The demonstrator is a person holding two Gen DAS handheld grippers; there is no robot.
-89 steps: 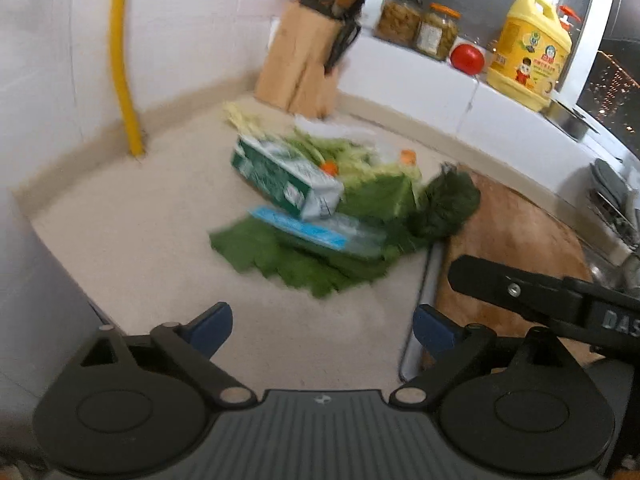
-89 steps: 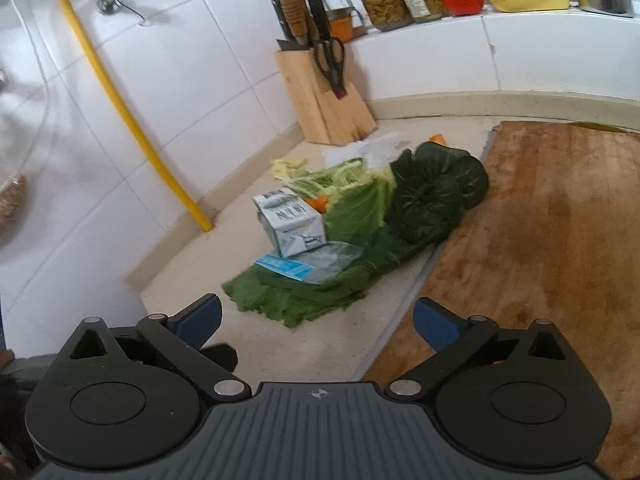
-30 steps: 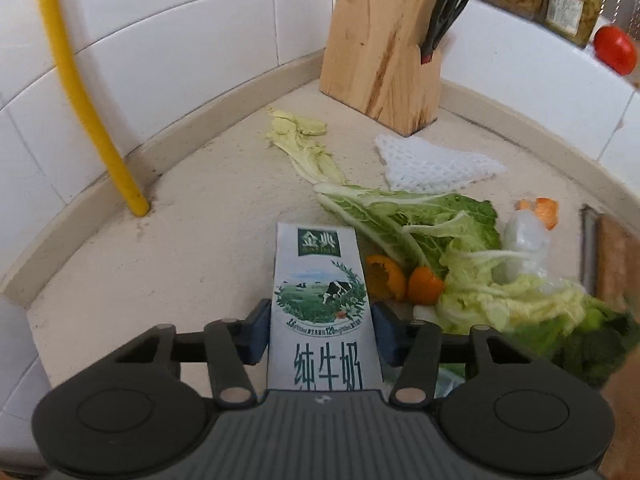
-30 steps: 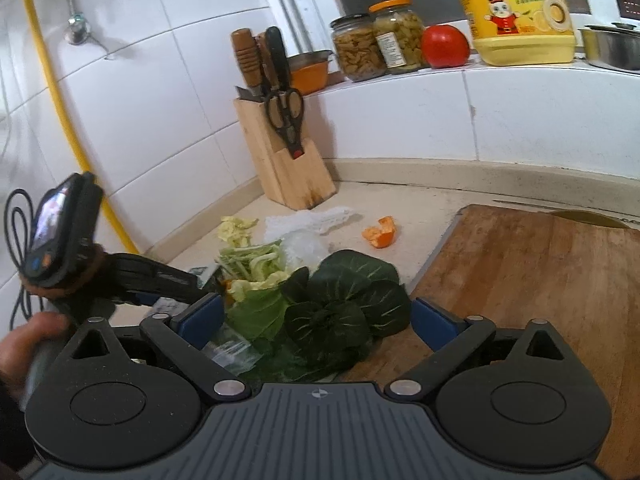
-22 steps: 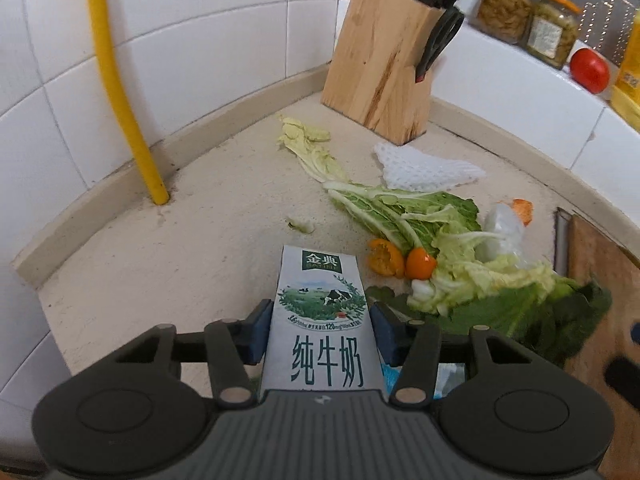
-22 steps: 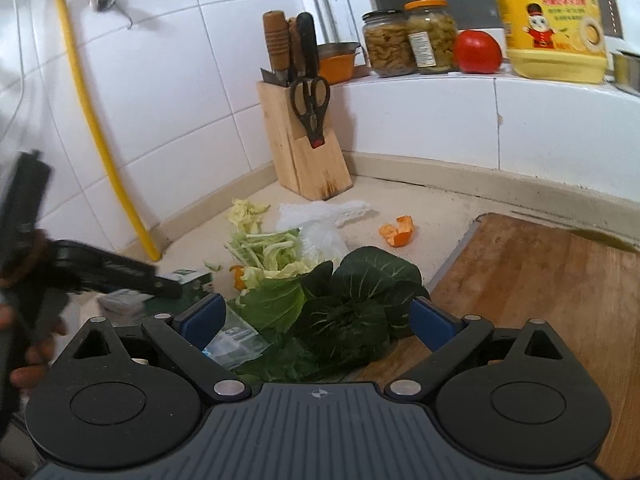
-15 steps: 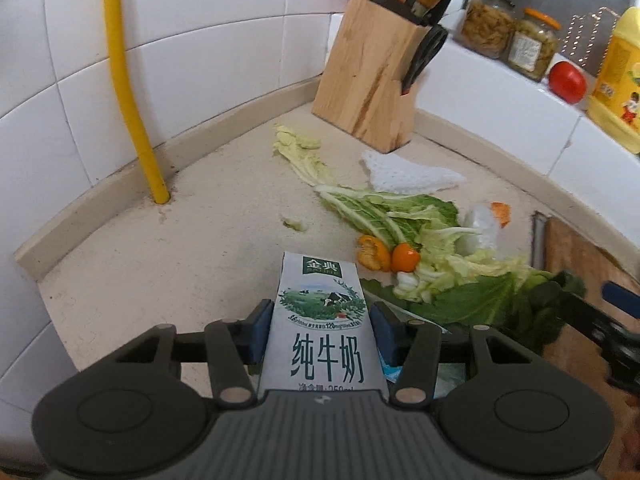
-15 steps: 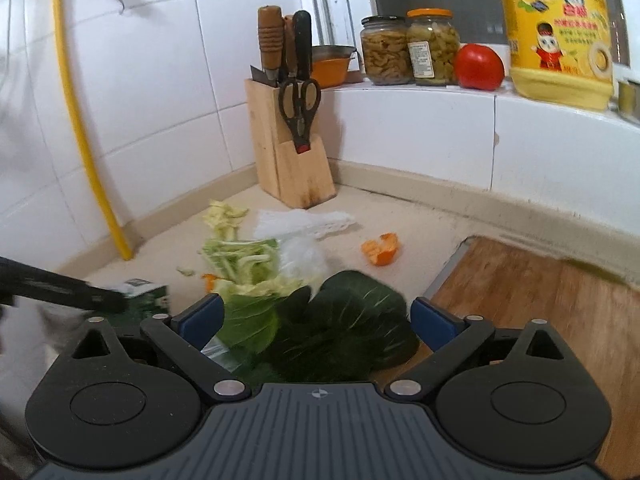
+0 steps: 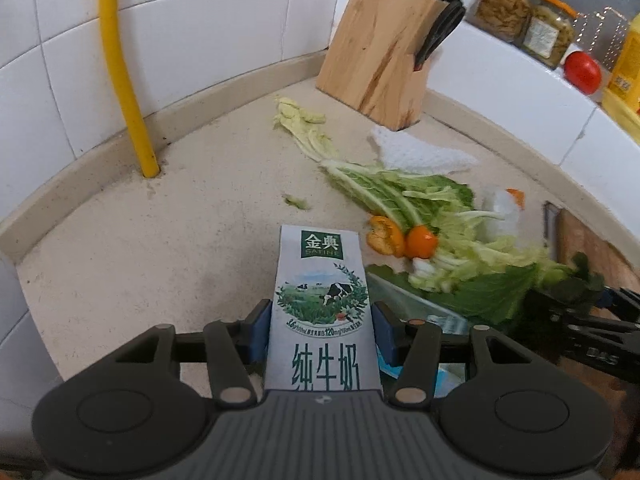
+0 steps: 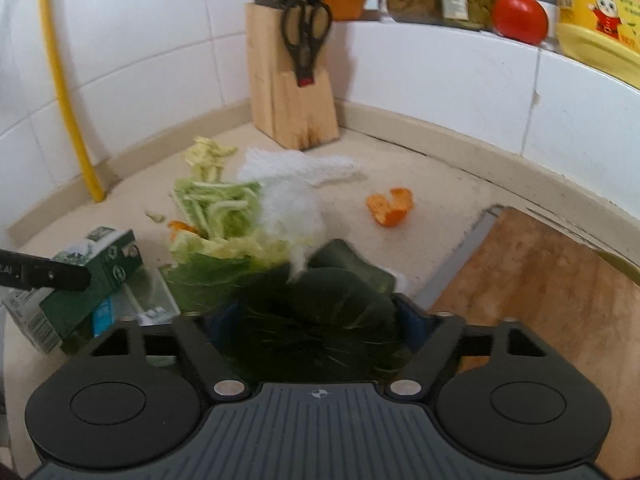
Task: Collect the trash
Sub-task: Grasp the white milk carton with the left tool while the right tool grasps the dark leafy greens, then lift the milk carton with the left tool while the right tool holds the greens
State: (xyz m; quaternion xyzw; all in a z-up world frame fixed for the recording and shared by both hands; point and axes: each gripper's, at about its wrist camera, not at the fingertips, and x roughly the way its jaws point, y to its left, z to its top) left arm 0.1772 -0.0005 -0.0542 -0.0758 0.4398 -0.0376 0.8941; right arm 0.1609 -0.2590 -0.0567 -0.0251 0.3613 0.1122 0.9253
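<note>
My left gripper [image 9: 320, 320] is shut on a white and green milk carton [image 9: 322, 280], held just off the beige counter [image 9: 160, 240]. In the right wrist view the same carton [image 10: 100, 264] shows at the left with a left finger [image 10: 44, 274] across it. My right gripper [image 10: 314, 320] is low over the trash pile. Its jaws are closing, with a bunch of dark green leaves [image 10: 316, 312] filling the gap between them. Pale cabbage leaves [image 10: 216, 200], a white plastic bag [image 10: 292, 212] and orange peel [image 10: 390, 206] lie beyond.
A wooden knife block [image 10: 288, 92] stands in the corner behind a white foam net [image 10: 300, 168]. A wooden cutting board [image 10: 540, 280] lies to the right. A yellow pipe [image 9: 124, 80] runs down the tiled wall. Jars, a tomato [image 10: 520, 16] and a yellow bottle sit on the ledge.
My right gripper has dropped forward onto the dark leaves and its jaws have narrowed around them. My left gripper has drawn back a little with the carton.
</note>
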